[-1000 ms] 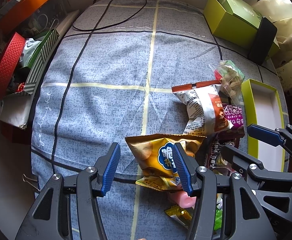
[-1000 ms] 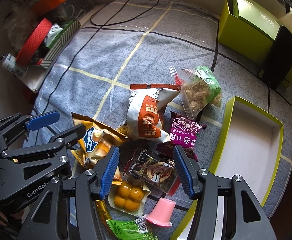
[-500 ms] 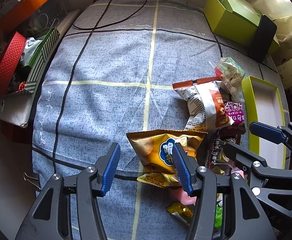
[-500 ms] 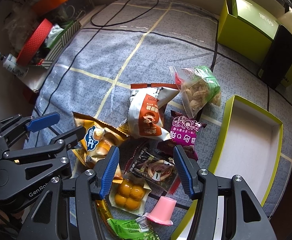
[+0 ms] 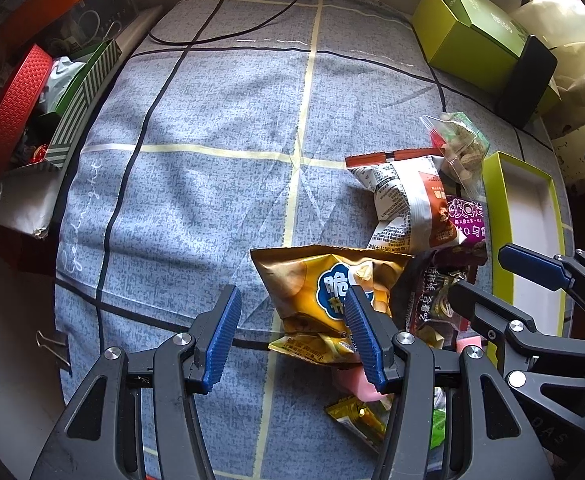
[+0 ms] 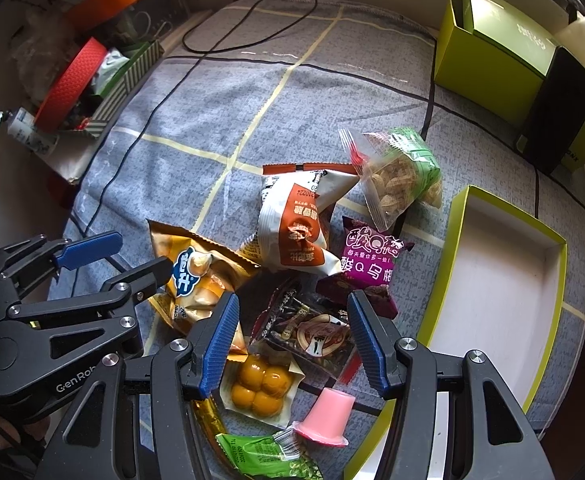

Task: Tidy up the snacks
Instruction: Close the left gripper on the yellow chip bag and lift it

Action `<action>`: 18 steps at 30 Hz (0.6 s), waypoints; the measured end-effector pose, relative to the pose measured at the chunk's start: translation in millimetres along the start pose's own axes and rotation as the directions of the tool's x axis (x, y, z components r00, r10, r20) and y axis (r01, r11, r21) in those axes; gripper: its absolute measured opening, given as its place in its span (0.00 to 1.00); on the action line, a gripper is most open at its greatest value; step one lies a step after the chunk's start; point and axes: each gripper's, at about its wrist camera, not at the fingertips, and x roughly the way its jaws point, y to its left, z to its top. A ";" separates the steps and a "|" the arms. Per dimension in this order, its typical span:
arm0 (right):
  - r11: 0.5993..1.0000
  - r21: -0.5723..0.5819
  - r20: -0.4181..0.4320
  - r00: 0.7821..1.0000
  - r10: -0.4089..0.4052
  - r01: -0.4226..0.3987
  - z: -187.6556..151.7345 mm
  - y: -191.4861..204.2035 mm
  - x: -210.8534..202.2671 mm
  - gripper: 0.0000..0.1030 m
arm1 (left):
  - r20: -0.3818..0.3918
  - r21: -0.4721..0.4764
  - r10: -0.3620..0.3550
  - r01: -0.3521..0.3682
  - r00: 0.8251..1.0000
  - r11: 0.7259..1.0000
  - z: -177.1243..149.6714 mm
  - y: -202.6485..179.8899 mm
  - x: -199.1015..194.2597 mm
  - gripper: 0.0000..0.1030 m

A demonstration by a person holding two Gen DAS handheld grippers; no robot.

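Blue-grey checked cloth covers the desk; my left gripper [image 5: 290,330] hangs released beside the crinkly golden chip bag [image 5: 324,284], my right gripper [image 6: 292,340] spread over the dark glossy snack packet [image 6: 312,328], ready for the lime-rimmed white tray [image 6: 492,280] by the right edge.

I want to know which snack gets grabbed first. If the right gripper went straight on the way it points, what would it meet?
Probably the dark clear-wrapped snack packet, which lies between the open fingers of the right gripper. Depth is hard to judge.
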 end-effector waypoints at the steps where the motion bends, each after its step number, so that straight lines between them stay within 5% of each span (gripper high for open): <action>1: 1.000 0.000 0.000 1.000 0.000 0.000 -0.2 -0.2 0.0 0.54 | -0.002 -0.002 -0.006 0.006 1.000 1.000 -0.3 0.6 0.4 0.54; 18: 1.000 0.014 0.000 1.000 0.000 0.000 -4.4 -2.2 -3.8 0.54 | -0.019 -0.044 -0.071 0.070 0.997 0.997 -11.4 5.9 3.7 0.54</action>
